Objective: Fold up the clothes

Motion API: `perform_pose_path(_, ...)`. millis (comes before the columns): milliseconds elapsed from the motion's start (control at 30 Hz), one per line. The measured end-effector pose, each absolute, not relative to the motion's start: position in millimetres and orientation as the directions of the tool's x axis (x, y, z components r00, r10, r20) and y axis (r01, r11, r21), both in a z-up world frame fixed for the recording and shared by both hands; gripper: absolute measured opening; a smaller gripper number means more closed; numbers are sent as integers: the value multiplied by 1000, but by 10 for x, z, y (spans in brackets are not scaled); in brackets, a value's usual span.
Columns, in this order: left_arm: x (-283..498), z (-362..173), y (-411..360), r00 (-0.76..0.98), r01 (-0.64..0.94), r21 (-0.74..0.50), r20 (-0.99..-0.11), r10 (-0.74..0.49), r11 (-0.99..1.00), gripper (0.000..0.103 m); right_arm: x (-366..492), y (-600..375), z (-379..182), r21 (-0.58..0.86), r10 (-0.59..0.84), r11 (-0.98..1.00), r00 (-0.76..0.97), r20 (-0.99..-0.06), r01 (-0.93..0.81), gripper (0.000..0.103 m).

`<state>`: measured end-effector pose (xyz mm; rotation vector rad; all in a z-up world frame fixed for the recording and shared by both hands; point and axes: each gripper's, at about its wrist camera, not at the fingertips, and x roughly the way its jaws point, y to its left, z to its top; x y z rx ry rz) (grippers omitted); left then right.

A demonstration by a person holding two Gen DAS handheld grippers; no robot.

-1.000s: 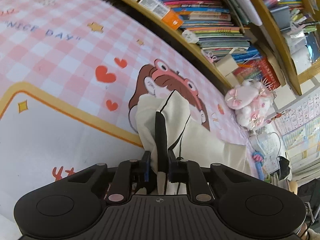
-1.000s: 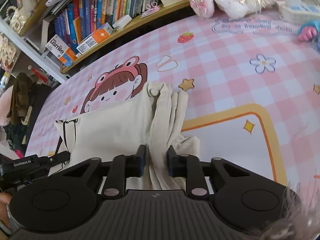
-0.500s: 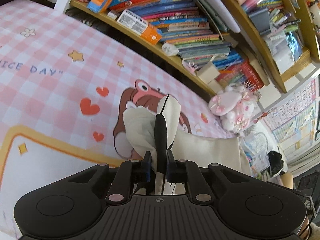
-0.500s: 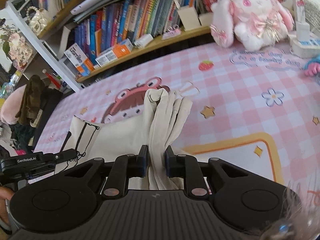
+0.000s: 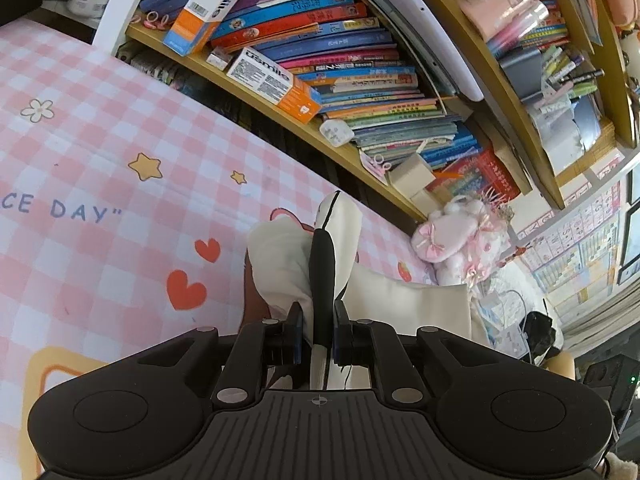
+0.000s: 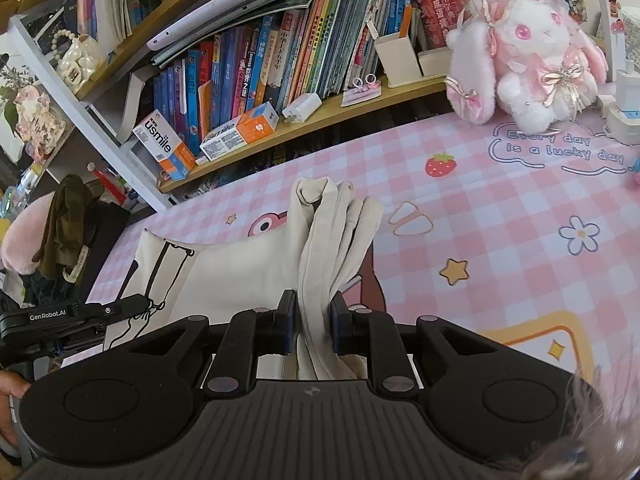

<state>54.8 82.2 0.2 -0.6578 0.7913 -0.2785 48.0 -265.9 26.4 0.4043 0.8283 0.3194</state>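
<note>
A pink-and-white checked table mat (image 6: 500, 216), printed with stars, hearts, a strawberry, flowers and a cartoon girl's head, covers the whole work surface. Behind it runs a wooden bookshelf (image 6: 320, 114) crammed with upright books (image 6: 260, 64), two orange-and-white toothpaste boxes (image 6: 240, 132), a white charger plug (image 6: 302, 106) and a cream pen holder (image 6: 394, 54). At the mat's far right corner sits a white and pink plush rabbit (image 6: 524, 56), touching the shelf edge.

The cream garment (image 6: 240, 272), with thin black cords or trim along one end, hangs between the two grippers above the middle of the mat, over the cartoon head; its lower edge seems to hang clear of the mat, though the tool bodies hide that part. The right gripper (image 6: 314, 324) has its fingers pressed in on a thick gathered bunch of the cream cloth, which stands up in folds ahead of the fingertips and blocks the mat behind it. The left gripper (image 5: 316, 332) pinches the other end, its fingers nearly together on the cloth and a black strip (image 5: 322, 276) of it, which rises upright and screens part of the shelf's edge. In the right wrist view the left gripper (image 6: 132, 306) appears at the far left, with part of a hand (image 6: 10, 388) below it.
</note>
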Motion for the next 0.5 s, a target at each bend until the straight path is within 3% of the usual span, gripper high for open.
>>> perform_pose_path(500,1010,68,1121,686,15,-663,-538,-490,748,12,920,-2453,319,457,430,879,638,-639,-135,16)
